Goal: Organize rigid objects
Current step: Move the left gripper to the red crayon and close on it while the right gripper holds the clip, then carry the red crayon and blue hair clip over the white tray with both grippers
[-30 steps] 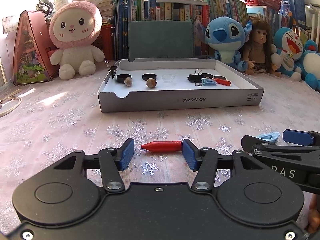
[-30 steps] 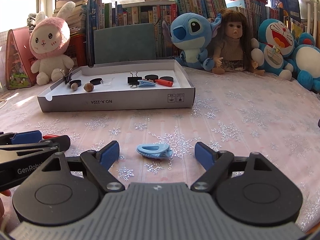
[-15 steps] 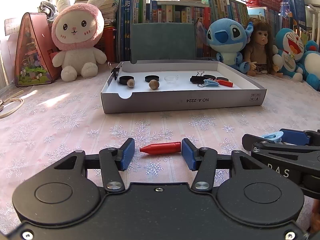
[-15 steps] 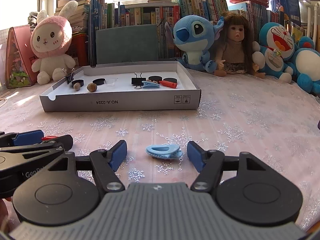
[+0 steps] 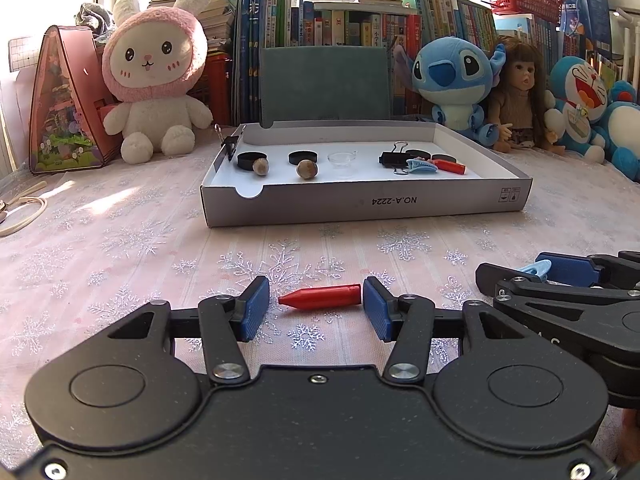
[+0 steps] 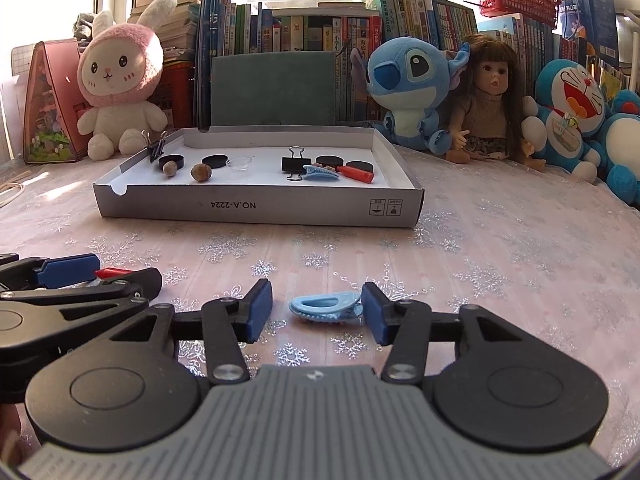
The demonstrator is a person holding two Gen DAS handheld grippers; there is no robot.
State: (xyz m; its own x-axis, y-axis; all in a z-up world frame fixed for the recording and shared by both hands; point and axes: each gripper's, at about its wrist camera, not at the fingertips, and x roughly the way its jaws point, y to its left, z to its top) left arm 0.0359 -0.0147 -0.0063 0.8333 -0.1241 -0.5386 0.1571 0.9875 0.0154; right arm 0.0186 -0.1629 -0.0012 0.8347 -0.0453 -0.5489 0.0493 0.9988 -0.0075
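Blue pads of the left gripper (image 5: 315, 307) stood partly open around a red crayon-like piece (image 5: 320, 298) lying on the cloth at lower centre: right pad touching its flat end, left pad just clear of the tip. The right gripper (image 6: 317, 312) was closing on a light blue hair clip (image 6: 326, 306), right pad touching, left apart. Further up sat the grey cardboard tray (image 6: 256, 212).
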